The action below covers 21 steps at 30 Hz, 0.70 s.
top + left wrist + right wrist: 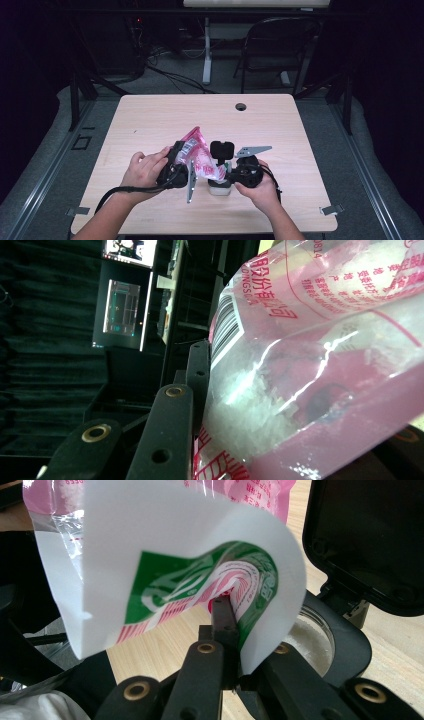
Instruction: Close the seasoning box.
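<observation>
A clear bag with pink print (200,155) holds white crystals (250,405) and a barcode label. My left gripper (186,154) is shut on it and holds it tilted above the table, its black fingers (167,430) pressed against the bag's side. My right gripper (225,615) is shut on the edge of a curled white sheet with green and pink print (190,545). Just behind that sheet stands a small jar (312,635) with white grains inside, its black lid (370,540) flipped up. In the high view the jar (219,188) sits between the two hands, with the bag's lower end above it.
The light wooden table (165,115) has a cable hole (241,106) near its far edge. A dark chair (280,45) and a white desk leg (206,55) stand on the floor beyond. Monitors (122,310) glow in the dark background.
</observation>
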Motion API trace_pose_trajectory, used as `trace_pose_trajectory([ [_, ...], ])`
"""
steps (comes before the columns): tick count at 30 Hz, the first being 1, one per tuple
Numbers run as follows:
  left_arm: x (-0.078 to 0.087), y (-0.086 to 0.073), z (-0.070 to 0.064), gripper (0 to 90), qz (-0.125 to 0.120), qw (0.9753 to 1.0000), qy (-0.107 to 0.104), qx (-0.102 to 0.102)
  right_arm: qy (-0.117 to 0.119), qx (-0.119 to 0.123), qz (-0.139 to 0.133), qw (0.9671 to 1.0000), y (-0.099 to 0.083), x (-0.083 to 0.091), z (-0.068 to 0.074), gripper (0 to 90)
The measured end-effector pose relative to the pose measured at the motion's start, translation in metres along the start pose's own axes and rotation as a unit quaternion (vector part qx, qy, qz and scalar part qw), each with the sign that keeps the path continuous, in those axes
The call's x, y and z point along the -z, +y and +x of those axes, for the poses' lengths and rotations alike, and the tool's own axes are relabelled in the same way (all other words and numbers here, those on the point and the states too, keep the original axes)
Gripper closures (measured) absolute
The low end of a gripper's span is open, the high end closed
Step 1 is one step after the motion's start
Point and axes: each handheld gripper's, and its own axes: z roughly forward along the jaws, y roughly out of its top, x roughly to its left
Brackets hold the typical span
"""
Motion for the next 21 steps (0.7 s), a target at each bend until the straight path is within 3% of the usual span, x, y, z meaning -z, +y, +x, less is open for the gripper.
trace_pose_trajectory([
  [21, -0.0022, -0.0063, -0.0053, 74.9, 0.009, 0.9998, -0.006, 0.015, -0.006, -0.002, -0.005, 1.0, 0.0001, -0.0012, 0.0013, 89.8],
])
